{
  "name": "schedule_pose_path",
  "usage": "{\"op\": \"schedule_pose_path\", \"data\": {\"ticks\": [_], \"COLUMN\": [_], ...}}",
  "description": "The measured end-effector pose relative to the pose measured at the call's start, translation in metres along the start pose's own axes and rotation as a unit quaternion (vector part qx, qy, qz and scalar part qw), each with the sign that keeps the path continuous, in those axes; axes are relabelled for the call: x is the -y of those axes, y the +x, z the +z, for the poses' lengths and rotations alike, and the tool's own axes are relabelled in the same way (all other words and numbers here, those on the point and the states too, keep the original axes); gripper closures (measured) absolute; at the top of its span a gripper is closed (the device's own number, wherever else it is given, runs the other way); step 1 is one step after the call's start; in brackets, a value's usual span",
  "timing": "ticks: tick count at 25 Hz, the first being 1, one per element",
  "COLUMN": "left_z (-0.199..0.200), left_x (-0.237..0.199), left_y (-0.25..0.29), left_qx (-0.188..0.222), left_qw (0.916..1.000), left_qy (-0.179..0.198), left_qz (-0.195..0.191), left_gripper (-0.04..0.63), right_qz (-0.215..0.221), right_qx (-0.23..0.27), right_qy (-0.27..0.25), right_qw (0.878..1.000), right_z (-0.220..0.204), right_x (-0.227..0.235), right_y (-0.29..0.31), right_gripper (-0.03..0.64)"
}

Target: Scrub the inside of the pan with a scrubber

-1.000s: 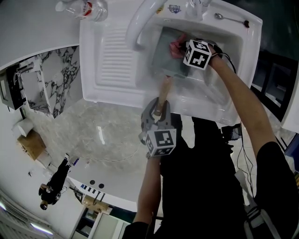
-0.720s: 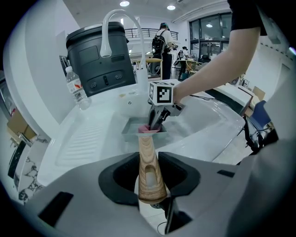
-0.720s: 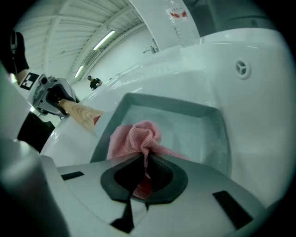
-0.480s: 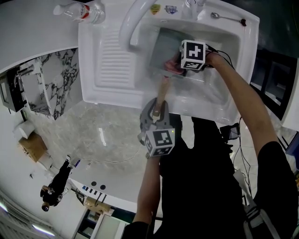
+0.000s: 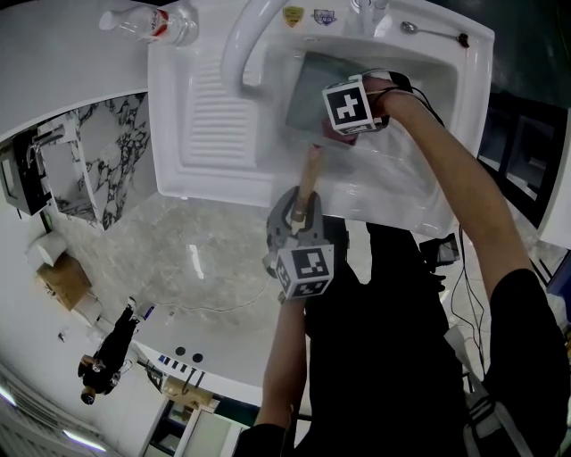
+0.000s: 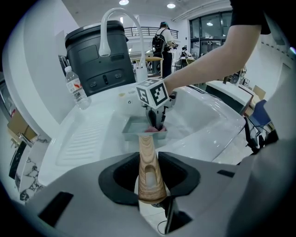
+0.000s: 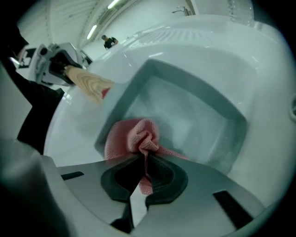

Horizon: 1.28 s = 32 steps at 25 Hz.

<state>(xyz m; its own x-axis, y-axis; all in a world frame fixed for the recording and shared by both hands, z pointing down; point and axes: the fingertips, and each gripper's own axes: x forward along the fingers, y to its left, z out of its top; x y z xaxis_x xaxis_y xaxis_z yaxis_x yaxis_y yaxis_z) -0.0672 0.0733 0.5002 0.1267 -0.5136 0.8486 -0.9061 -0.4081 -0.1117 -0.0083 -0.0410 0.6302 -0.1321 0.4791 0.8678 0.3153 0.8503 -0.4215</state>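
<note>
A grey rectangular pan (image 5: 308,85) sits in the white sink basin (image 5: 419,170). Its wooden handle (image 5: 310,176) points toward me, and my left gripper (image 5: 301,217) is shut on that handle (image 6: 149,169). My right gripper (image 5: 350,107) reaches down into the pan, shut on a pink mesh scrubber (image 7: 136,137). The scrubber rests on the pan's floor (image 7: 189,115) near the handle end. From the left gripper view the scrubber (image 6: 151,131) shows just past the pan's near wall, under the right gripper's marker cube (image 6: 152,92).
A curved white faucet (image 5: 245,40) arches over the basin's left side. The ribbed drainboard (image 5: 219,98) lies to the left, with a water bottle (image 5: 156,22) behind it. A spoon (image 5: 433,34) lies on the sink's back rim. A marble counter (image 5: 169,250) lies to the near left.
My right gripper has slid left across the pan with the scrubber. The left gripper and the handle have stayed put.
</note>
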Motion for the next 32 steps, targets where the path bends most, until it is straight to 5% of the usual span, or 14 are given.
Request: {"op": "schedule_pose_path", "data": {"ticks": [7,13,19,29,32], "left_z": [0.000,0.001,0.000,0.001,0.002], "left_x": [-0.001,0.001,0.000,0.002,0.001], "left_y": [-0.001,-0.001,0.000,0.000,0.001], "left_qx": [0.000,-0.002,-0.002,-0.002,0.000], "left_qw": [1.0000,0.9999,0.9999,0.9999,1.0000], "left_qy": [0.001,0.010,0.010,0.011,0.005], "left_qz": [0.003,-0.010,-0.010,-0.009,-0.009], "left_gripper": [0.447,0.448,0.448,0.448,0.448], "right_qz": [-0.141,-0.269,-0.379,-0.446,-0.437], "right_qx": [-0.068,-0.061,-0.041,0.016,0.049], "right_qy": [0.023,0.093,0.061,0.058,0.070], "right_qw": [0.987,0.957,0.923,0.893,0.895], "right_z": [-0.034,-0.054,-0.030,0.029,0.039], "right_x": [0.054,0.093,0.111,0.147,0.143], "right_y": [-0.003,-0.009,-0.018,-0.032,-0.034], "right_gripper": [0.583,0.581,0.581,0.580,0.581]}}
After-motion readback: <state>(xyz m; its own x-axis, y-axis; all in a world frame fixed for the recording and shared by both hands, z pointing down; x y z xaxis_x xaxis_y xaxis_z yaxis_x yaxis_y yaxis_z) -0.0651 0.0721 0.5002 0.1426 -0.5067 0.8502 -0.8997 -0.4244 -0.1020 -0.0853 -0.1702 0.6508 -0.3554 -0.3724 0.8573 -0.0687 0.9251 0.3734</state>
